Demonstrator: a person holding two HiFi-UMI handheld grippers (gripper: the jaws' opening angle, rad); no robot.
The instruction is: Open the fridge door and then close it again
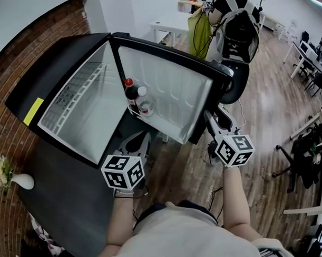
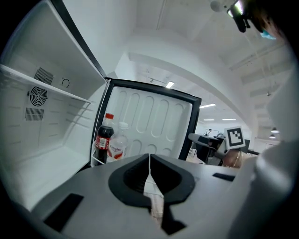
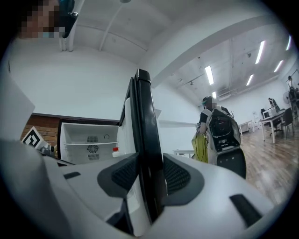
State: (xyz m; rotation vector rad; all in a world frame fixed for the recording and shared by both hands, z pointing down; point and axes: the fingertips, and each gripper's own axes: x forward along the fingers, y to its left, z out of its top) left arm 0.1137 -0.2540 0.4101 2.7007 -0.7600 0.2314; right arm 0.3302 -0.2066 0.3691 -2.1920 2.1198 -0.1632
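Fridge (image 1: 49, 76): black cabinet at left of scene, on dark counter (image 1: 63, 201) by brick wall (image 1: 16, 57). Cavity is exposed, white inside. Wire shelf (image 1: 77, 98) looks bare.

Door (image 1: 170, 94): swung wide to the right, hinged at cavity's right side, inner liner facing the person. So step 1 (open) looks done and step 2 (close) is not yet done, i.e. approx half the task left, in my judgement. Can't tell from this alone whether the door is at the end of its out-swing or about to go back.

R gripper (image 1: 210, 120): at right of scene, on the door's outer end. Its own view shows the jaws pinching the free edge (image 3: 145, 135), one pad each side and both pressing on it. That grip suits closing: bring the edge left toward the cabinet till it seats.

L gripper (image 1: 138, 140): near side, in front of cavity, close to hinge side. Jaws pressed together w/ nothing btwn them. It touches nothing.

Door rack: cola bottle (image 1: 130, 93) + water bottle (image 1: 144, 105), upright, side by side. A hard swing could tip them.
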